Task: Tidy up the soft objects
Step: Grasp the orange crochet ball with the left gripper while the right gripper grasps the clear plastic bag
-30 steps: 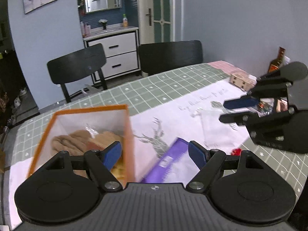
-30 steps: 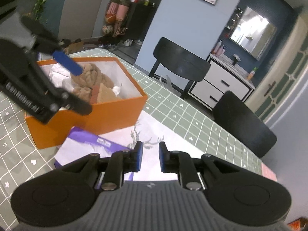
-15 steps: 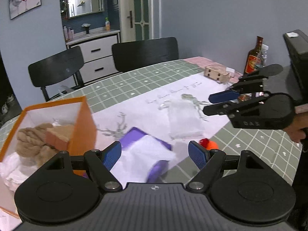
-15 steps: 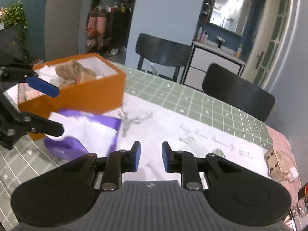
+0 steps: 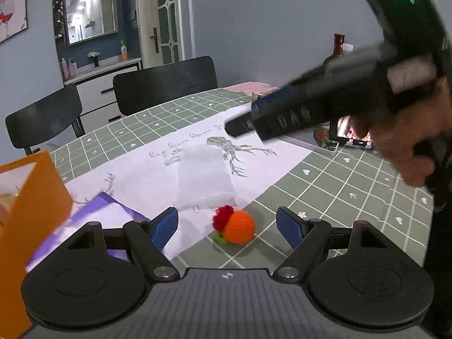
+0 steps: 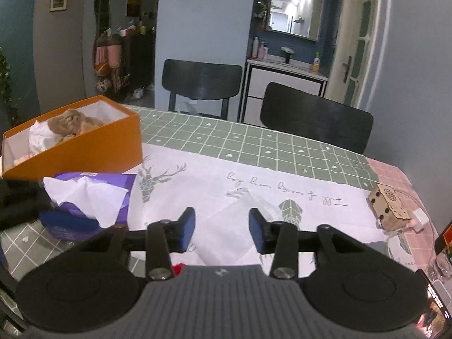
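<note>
An orange knitted ball with a red tuft (image 5: 236,225) lies on the green checked tablecloth, just ahead of my open, empty left gripper (image 5: 227,224). A sheer white pouch (image 5: 204,180) lies flat on the white runner beyond it; it also shows in the right wrist view (image 6: 226,234). My right gripper (image 6: 221,233) is open and empty above that pouch, and appears blurred at the right of the left wrist view (image 5: 245,118). The orange box (image 6: 73,144) holds a tan knitted item and white cloth.
A purple tissue pack (image 6: 84,200) with white tissue sticking out lies beside the orange box. A small wooden box (image 6: 388,207), a phone and a bottle (image 5: 337,46) stand at the table's right end. Two black chairs (image 6: 313,118) line the far side.
My left gripper swung right from the orange box toward the orange ball. My right gripper opened and moved over the white pouch.
</note>
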### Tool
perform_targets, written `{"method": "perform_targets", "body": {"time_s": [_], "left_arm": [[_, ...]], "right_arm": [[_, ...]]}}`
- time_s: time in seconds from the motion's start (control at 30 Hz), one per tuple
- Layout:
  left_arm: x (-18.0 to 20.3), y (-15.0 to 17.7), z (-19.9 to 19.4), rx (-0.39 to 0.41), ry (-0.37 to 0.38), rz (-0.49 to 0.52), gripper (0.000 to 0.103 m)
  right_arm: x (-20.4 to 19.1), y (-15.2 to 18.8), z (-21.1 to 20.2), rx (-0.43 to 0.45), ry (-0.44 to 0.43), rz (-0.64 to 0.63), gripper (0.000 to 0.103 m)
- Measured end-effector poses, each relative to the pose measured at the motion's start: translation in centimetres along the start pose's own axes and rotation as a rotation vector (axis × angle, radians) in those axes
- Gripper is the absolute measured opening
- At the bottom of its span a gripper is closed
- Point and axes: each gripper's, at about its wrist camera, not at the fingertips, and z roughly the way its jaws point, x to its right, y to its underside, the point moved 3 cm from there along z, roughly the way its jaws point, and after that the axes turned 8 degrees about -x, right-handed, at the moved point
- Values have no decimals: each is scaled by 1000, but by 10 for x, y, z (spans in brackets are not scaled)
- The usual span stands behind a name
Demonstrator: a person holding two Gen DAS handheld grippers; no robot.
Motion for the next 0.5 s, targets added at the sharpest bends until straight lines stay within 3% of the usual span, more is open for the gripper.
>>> {"method": "perform_targets", "body": {"time_s": [0.17, 0.43, 0.5], "left_arm": [[13, 9, 35, -27, -31, 0, 93], [17, 10, 78, -60, -101, -14, 92], [15, 10, 84, -64, -85, -23, 92]], "right_arm": [[11, 0, 1, 16, 15, 47, 56], [23, 1, 6, 9, 8, 99, 59], [22, 2, 9, 5, 10, 95, 68]]}}
